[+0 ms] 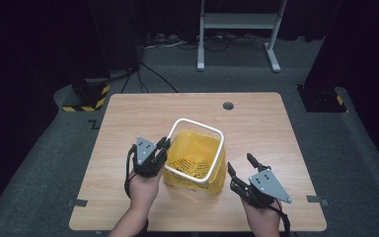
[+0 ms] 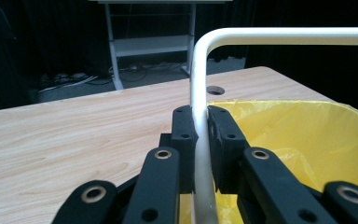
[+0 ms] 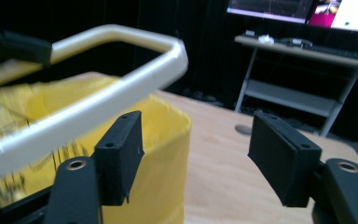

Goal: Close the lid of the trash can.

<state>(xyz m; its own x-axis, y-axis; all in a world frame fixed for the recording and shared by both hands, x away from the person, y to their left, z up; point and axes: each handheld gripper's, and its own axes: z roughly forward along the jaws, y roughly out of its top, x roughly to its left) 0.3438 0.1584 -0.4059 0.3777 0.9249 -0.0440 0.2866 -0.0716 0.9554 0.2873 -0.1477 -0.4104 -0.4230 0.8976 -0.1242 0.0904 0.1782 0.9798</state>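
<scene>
- The yellow bag [image 1: 197, 160] stands open near the middle of the tabletop [image 1: 256, 128], with a white frame [image 1: 197, 123] looping above its mouth; the frame's far side rises higher than its near side.
- Left tool [image 1: 162, 148]: pinching the white frame on the bag's left side. In the left gripper view the rod [image 2: 199, 116] runs straight up between the two pads [image 2: 184, 135], which press on it from both sides.
- Right tool [image 1: 241, 168]: spread, holding nothing, just to the right of the bag and apart from it. In the right gripper view the frame's near rail [image 3: 74, 116] crosses above and beyond its left jaw, not between the jaws.
- Judgement: the right tool lies nearer the bag's free right side; to take the frame there it must travel left, toward the bag.
- Surface: pale wood-grain tabletop, with a round cable hole [image 1: 228, 105] beyond the bag.
- Room: grey carpet, dark curtains and a white stand [image 1: 239, 29] behind the tabletop.
</scene>
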